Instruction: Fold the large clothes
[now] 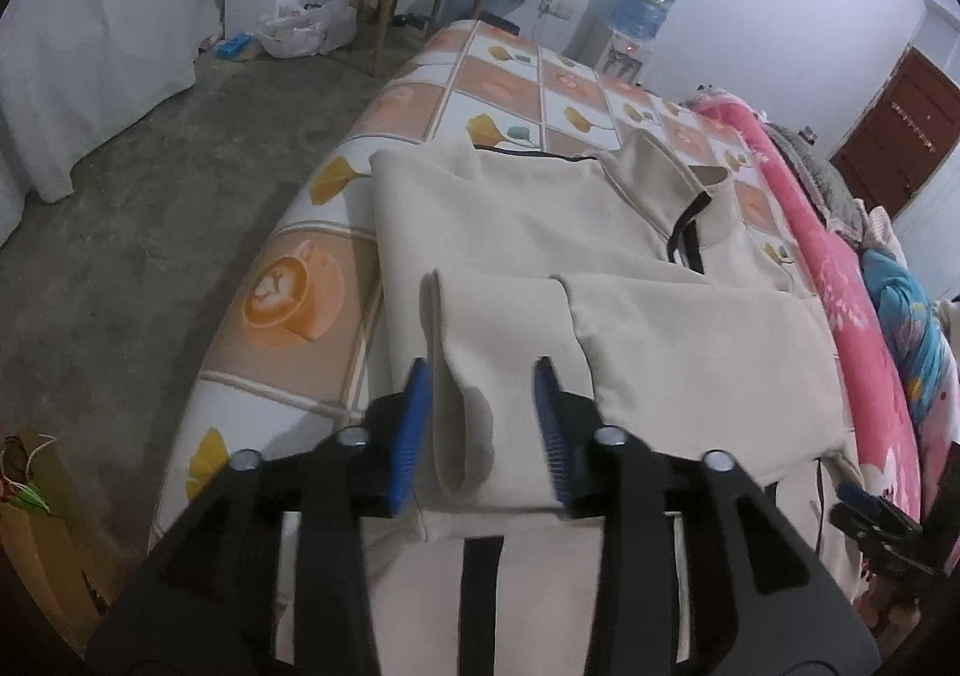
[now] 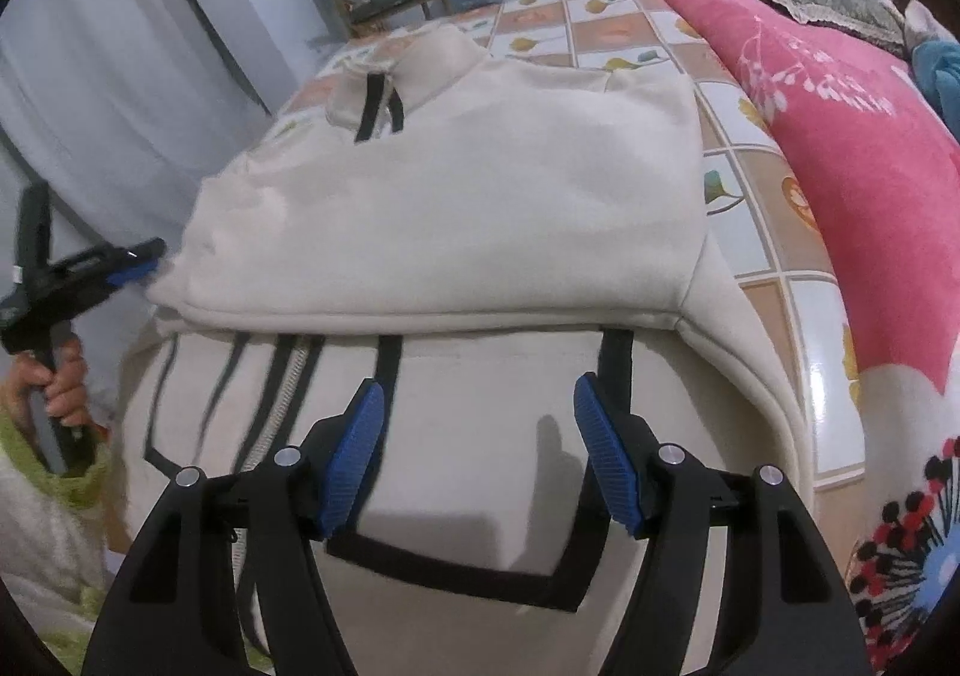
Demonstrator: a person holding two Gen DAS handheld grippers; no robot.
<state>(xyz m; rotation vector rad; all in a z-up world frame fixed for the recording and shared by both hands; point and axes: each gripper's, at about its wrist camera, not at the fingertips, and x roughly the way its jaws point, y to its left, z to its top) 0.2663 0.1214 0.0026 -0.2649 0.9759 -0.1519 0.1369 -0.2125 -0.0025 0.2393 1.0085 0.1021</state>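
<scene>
Both claws, left (image 1: 483, 424) and right (image 2: 477, 448), gape over the folded cream jacket (image 2: 456, 208).

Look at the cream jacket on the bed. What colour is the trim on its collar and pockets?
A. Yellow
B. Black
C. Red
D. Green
B. The cream jacket on the bed has black strips at the collar and black edging around the pocket in the right wrist view.
</scene>
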